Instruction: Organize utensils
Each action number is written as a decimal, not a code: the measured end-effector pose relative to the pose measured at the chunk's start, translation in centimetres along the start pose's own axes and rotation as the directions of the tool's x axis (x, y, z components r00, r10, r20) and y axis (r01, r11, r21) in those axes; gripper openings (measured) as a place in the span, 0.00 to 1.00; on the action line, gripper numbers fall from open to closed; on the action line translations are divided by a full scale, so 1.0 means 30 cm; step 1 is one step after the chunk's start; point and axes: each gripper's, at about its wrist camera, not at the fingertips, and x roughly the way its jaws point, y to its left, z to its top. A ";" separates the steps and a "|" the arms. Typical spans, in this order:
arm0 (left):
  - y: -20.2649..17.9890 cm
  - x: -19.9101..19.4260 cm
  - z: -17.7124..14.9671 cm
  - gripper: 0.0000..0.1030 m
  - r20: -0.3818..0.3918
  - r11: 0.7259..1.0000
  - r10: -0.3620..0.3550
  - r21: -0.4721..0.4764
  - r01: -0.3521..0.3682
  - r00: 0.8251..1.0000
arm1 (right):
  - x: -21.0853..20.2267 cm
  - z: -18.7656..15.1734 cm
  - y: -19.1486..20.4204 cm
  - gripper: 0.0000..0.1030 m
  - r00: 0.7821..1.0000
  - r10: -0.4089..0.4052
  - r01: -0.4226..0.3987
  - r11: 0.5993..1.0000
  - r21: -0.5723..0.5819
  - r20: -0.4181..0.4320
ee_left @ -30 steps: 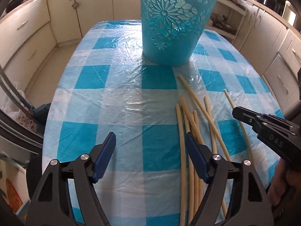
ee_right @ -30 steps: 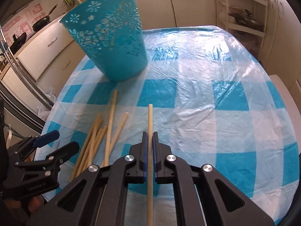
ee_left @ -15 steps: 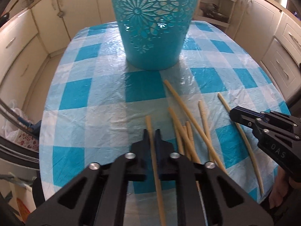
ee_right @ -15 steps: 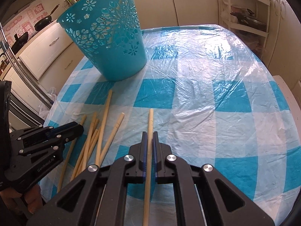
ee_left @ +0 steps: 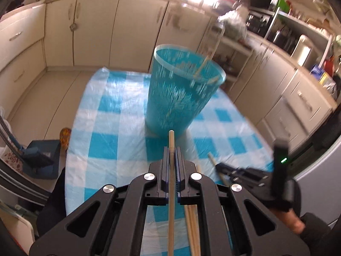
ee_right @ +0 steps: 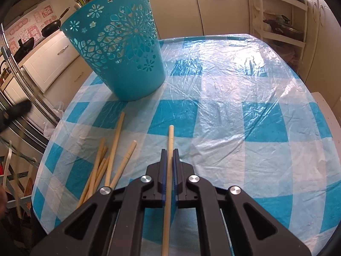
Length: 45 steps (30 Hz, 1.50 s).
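My left gripper [ee_left: 171, 149] is shut on a long wooden chopstick [ee_left: 171, 183], held up above the table, its tip pointing toward the turquoise perforated basket [ee_left: 181, 93]. Chopsticks lean inside the basket at its far rim. My right gripper [ee_right: 169, 152] is shut on another wooden chopstick [ee_right: 169, 160] low over the tablecloth. Several loose chopsticks [ee_right: 106, 164] lie in a fan to its left, in front of the basket [ee_right: 119, 51]. In the left wrist view the right gripper [ee_left: 243, 173] shows at lower right, with loose chopsticks [ee_left: 192, 224] below.
The table [ee_right: 234, 117] wears a blue and white checked cloth under clear plastic. Cream cabinets [ee_left: 96, 32] surround it, with a shelf unit [ee_right: 279, 15] at the far right. A blue dustpan and brush [ee_left: 40, 160] sit on the floor left of the table.
The left gripper closed on a chopstick from the pile and lifted it, tilting up so the basket's open top comes into view. The right gripper stayed in place, still holding its chopstick.
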 end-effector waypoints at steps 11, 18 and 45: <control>-0.091 -0.199 0.269 0.05 0.340 0.996 -0.076 -0.010 0.084 0.937 | 0.000 0.001 -0.042 0.06 0.998 0.070 -0.070 0.996 0.060 0.008; -0.173 -0.196 0.474 0.05 0.536 1.000 -0.009 -0.017 0.022 0.844 | 0.001 0.000 -0.048 0.06 0.996 0.083 -0.084 0.994 0.067 0.014; -0.100 0.208 0.467 0.06 0.449 0.977 0.210 -0.074 -0.198 0.868 | -0.002 -0.002 -0.035 0.20 0.993 0.115 -0.115 0.992 0.047 0.018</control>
